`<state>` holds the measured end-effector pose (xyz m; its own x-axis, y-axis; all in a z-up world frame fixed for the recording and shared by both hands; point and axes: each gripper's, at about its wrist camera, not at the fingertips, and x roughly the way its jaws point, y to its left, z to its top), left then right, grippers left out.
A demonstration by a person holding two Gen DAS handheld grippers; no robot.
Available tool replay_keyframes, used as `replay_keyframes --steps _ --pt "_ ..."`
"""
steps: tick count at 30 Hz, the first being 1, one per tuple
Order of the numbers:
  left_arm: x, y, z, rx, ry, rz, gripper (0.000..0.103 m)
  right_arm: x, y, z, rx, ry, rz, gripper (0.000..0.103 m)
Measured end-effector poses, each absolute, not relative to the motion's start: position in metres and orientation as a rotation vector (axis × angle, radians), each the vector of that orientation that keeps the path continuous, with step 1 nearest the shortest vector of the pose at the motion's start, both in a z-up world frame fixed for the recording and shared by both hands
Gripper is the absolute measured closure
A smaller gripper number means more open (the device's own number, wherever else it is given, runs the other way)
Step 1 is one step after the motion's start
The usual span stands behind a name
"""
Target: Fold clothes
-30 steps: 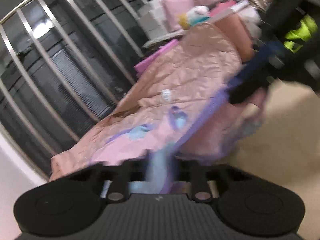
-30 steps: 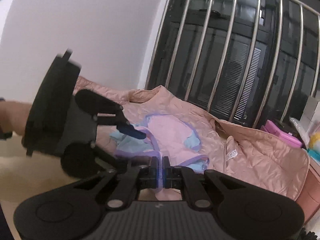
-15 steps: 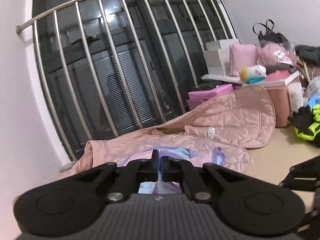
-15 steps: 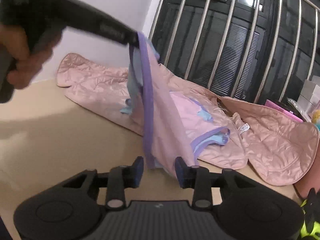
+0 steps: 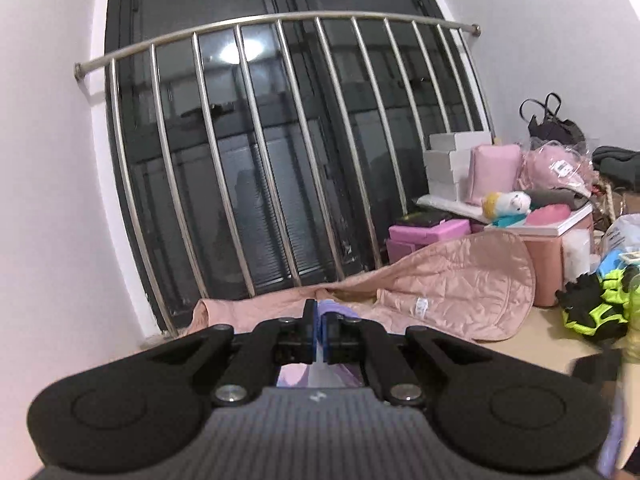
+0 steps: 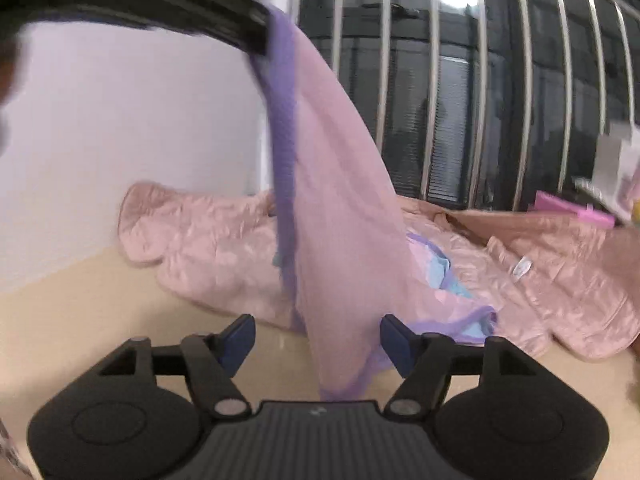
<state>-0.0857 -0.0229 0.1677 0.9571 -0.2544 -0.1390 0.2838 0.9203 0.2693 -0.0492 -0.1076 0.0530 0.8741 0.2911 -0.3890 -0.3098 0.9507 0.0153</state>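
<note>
One garment is in hand: a pink garment (image 6: 344, 184) with purple trim, raised well above the floor (image 6: 80, 320). The left gripper (image 5: 319, 334) is closed tight on a fold of its purple-edged cloth, as is confirmed in the right wrist view, where black fingers are seen clamped on the top corner. The right gripper (image 6: 318, 340) is spread wide with nothing held; the hanging cloth passes between its blue pads (image 6: 240, 338) without being pinched.

The garment is hung from that one raised corner. Its long axis runs steeply downward from the upper left of the right wrist view to the lower hem near the right gripper, and the purple band (image 6: 284, 184) is followed down its left edge. The lower part trails onto a quilted pink cover (image 6: 208, 248) spread on the floor before the barred window (image 5: 280, 160).

The step is judged to be the lifting and straightening of the garment, either ahead of a fold or between folds; which cannot be settled. A second hold on the hanging edge by the right gripper is judged to be called for, the cloth being limp and apt to slip or bunch.
</note>
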Motion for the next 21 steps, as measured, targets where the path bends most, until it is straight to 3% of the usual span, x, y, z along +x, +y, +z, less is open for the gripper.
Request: replay_keyframes --steps 1,2,5,11,13,14,15,21 --pt "-0.091 -0.022 0.171 0.297 0.093 -0.276 0.101 -0.046 -0.110 0.054 -0.022 0.420 0.323 0.094" --pt "-0.096 -0.022 0.175 0.303 0.084 -0.275 0.101 -0.046 -0.116 0.056 0.008 0.446 0.339 0.098" --pt "-0.114 -0.016 0.181 0.321 0.066 -0.280 0.101 -0.074 -0.150 0.072 0.063 0.464 0.457 0.098" --pt "-0.128 -0.012 0.143 0.282 0.194 -0.312 0.101 -0.117 -0.210 0.114 -0.188 0.501 0.594 0.096" --pt "-0.122 -0.012 0.114 0.251 0.284 -0.296 0.101 -0.106 -0.218 0.109 -0.241 0.537 0.562 0.066" --pt "-0.117 -0.009 0.096 0.227 0.337 -0.277 0.101 -0.098 -0.217 0.097 -0.289 0.558 0.501 0.027" --pt "-0.113 -0.006 0.083 0.210 0.378 -0.265 0.101 -0.090 -0.215 0.084 -0.343 0.575 0.430 0.013" --pt "-0.100 0.014 0.038 0.147 0.521 -0.223 0.102 -0.119 -0.203 0.033 -0.486 0.541 0.241 0.014"
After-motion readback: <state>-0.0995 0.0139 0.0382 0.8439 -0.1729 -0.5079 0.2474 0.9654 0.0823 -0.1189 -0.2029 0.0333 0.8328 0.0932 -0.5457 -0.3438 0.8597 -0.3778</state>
